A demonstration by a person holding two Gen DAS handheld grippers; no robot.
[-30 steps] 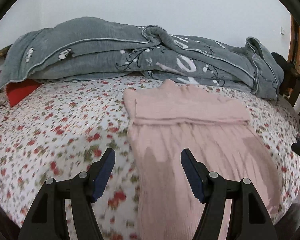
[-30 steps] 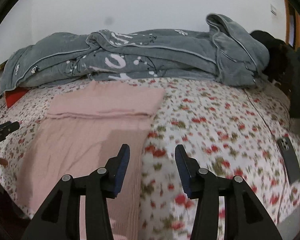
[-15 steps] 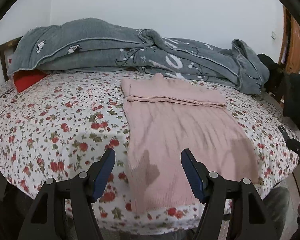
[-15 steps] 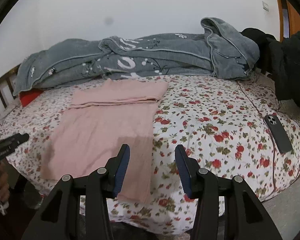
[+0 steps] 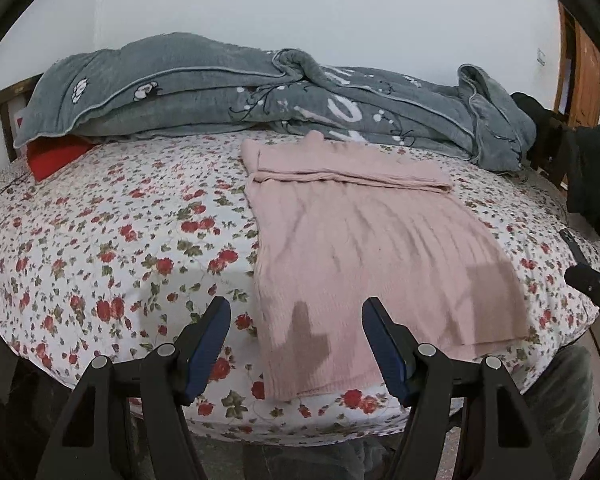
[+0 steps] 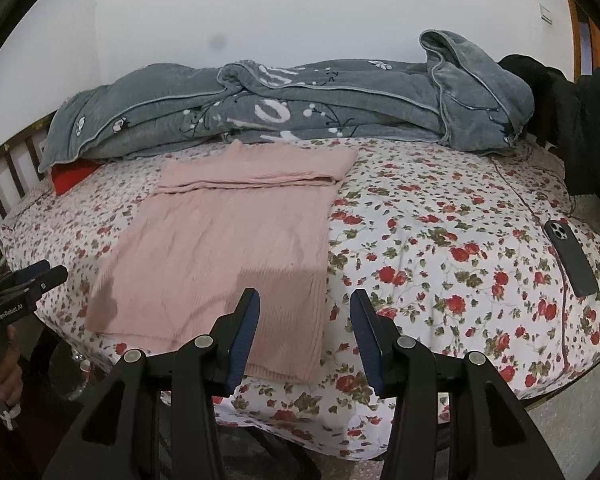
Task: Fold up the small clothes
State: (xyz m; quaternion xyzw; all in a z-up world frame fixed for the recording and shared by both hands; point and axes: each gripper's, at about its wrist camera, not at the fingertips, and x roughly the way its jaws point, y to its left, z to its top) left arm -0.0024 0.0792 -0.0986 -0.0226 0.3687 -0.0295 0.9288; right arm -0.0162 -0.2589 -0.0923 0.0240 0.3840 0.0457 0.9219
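A pink knit garment (image 5: 372,248) lies flat on the floral bed, its far end folded over into a band; it also shows in the right wrist view (image 6: 228,248). My left gripper (image 5: 296,312) is open and empty, held above the garment's near left corner. My right gripper (image 6: 304,304) is open and empty, above the garment's near right corner. The right gripper's tip (image 5: 592,284) shows at the right edge of the left wrist view, and the left gripper (image 6: 24,284) shows at the left edge of the right wrist view.
A grey blanket (image 5: 260,92) is heaped along the far side of the bed by the wall. A red cushion (image 5: 56,152) lies under its left end. A dark phone (image 6: 572,256) lies on the sheet at right. Dark clothes (image 6: 580,120) hang at far right.
Both grippers have drawn back from over the garment toward the bed's near edge, so the whole garment and the bed edge now show. Both stay open.
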